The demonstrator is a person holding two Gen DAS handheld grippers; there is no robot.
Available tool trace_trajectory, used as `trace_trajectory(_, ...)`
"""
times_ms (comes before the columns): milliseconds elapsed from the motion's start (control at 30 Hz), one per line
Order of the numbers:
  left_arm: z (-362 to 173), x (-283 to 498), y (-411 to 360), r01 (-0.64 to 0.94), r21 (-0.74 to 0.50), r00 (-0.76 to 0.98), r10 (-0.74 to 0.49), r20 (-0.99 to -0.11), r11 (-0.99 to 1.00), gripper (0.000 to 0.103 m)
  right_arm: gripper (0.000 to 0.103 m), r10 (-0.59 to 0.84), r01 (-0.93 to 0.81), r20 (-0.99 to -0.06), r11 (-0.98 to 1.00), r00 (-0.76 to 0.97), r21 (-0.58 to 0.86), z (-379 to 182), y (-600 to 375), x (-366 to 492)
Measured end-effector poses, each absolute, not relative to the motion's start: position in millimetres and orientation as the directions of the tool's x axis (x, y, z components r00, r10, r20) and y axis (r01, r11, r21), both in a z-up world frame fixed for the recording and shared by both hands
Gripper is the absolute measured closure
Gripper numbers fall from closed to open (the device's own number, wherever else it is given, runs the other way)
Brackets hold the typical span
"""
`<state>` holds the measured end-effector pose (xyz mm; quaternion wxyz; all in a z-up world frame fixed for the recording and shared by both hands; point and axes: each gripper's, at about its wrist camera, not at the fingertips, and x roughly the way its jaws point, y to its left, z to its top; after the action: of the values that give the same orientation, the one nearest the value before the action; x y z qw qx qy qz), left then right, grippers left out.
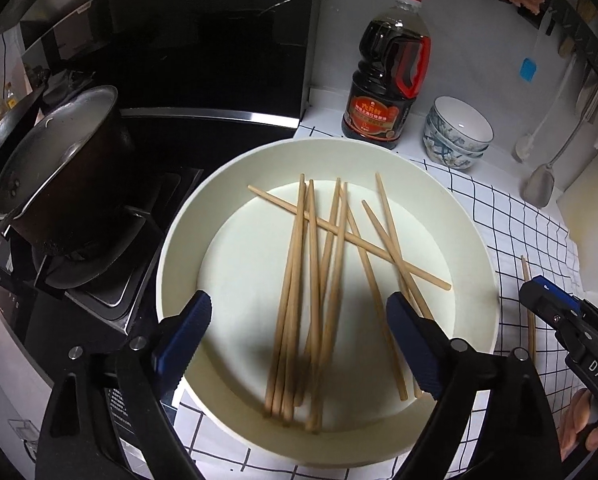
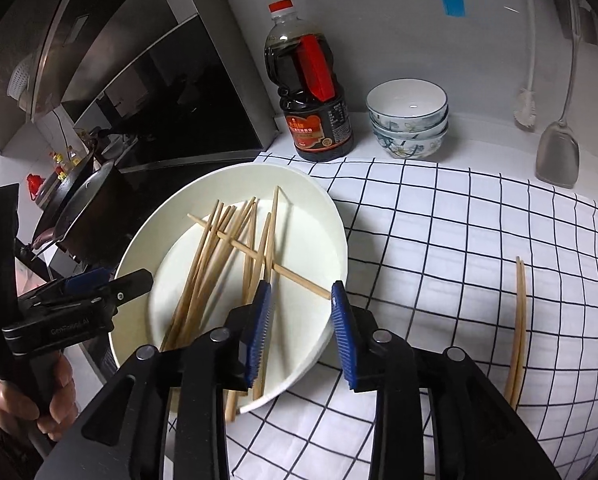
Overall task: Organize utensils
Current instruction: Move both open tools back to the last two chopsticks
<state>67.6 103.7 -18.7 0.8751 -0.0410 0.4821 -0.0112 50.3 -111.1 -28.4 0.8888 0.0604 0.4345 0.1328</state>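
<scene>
"DAS" in white capitals on the black body of the right gripper (image 1: 547, 304), seen at the right edge of the left wrist view; lettering may be cut off. Pale lettering on the side of the left gripper (image 2: 95, 284) in the right wrist view, starts "Gen" and ends "AI", middle too blurred to read. Soy sauce bottle (image 1: 387, 80) at the far side of the counter has a red and gold label with Chinese characters, too small to make out in either view. White printed lines, Chinese text, on the black stove front (image 1: 119, 404) at near left, not legible. Nothing else readable.
</scene>
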Motion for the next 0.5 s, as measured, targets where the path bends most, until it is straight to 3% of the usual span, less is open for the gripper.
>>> trace_trajectory(500, -11, 50, 61, 0.079, -0.095, 0.522, -0.123, -0.844, 0.992, 0.012, 0.067, 0.249, -0.106, -0.759, 0.967, 0.602, 0.233, -29, -153, 10)
